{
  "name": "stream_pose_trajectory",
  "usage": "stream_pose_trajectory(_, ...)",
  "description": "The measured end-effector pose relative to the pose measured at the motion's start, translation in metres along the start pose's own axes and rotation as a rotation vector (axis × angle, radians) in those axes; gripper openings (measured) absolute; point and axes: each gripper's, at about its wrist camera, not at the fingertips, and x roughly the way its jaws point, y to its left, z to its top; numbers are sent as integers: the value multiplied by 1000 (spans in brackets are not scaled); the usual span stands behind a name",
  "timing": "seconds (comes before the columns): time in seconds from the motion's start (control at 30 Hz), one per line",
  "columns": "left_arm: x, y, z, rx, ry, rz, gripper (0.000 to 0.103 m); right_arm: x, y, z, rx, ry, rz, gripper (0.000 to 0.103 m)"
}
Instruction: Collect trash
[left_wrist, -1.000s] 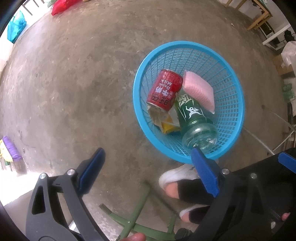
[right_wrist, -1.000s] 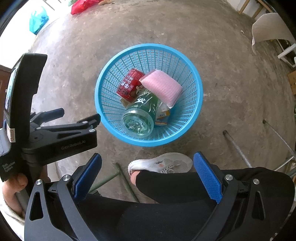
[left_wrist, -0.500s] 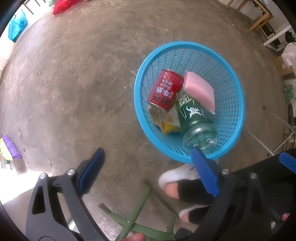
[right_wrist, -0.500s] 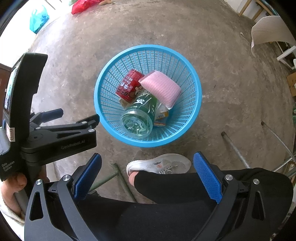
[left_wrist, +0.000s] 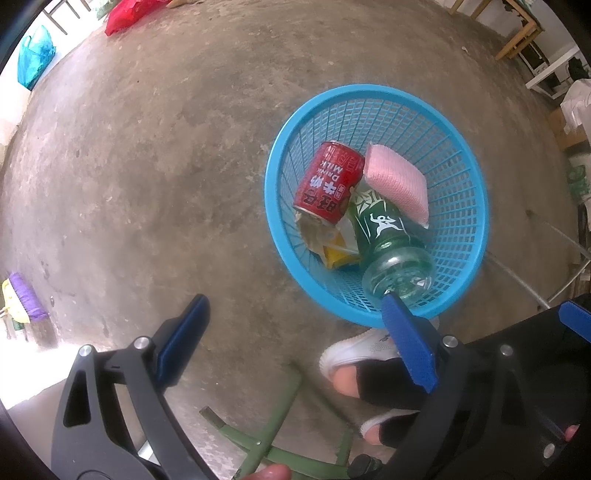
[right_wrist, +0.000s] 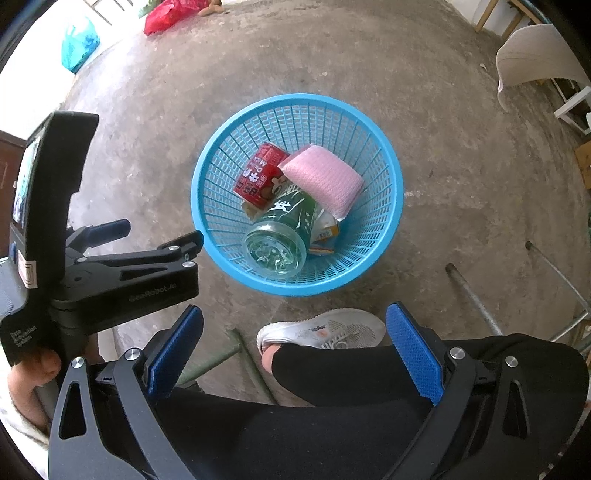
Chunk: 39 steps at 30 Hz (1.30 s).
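Observation:
A blue plastic basket (left_wrist: 469, 206) (right_wrist: 384, 229) stands on the concrete floor. In it lie a red milk can (left_wrist: 328, 182) (right_wrist: 260, 177), a green glass bottle (left_wrist: 388, 240) (right_wrist: 284, 230), a pink sponge (left_wrist: 397, 184) (right_wrist: 323, 177) and a yellow wrapper (left_wrist: 338, 251) (right_wrist: 325, 230). My left gripper (left_wrist: 295, 332) is open and empty, held above the floor near the basket's front left; its body also shows in the right wrist view (right_wrist: 110, 273). My right gripper (right_wrist: 295, 339) is open and empty, above the person's leg, short of the basket.
The person's white shoe (right_wrist: 325, 328) and black trouser leg (right_wrist: 351, 373) are just in front of the basket. Green metal rods (left_wrist: 273, 435) lie below. A red bag (right_wrist: 166, 14) and blue bag (right_wrist: 77, 44) lie far off. A white chair (right_wrist: 532, 59) stands at right.
Nothing of note has moved; both views have only drifted a little, and both grippers stay open.

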Motion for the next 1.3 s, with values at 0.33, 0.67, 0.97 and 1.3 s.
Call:
stream_pose_trajectory(0.33, 2, -3, 0, 8, 9, 15, 90, 0, -1, -1, -5, -6, -1, 96)
stream_pose_trajectory(0.67, 3, 1, 0, -3, 11, 12, 90, -1, -1, -1, -5, -5, 5, 96)
stream_pose_trajectory(0.97, 3, 2, -1, -9, 8, 9, 90, 0, 0, -1, -4, -5, 5, 96)
stream_pose_trajectory(1.3, 2, 2, -1, -9, 7, 13, 90, -1, 0, -1, -5, -8, 11, 96)
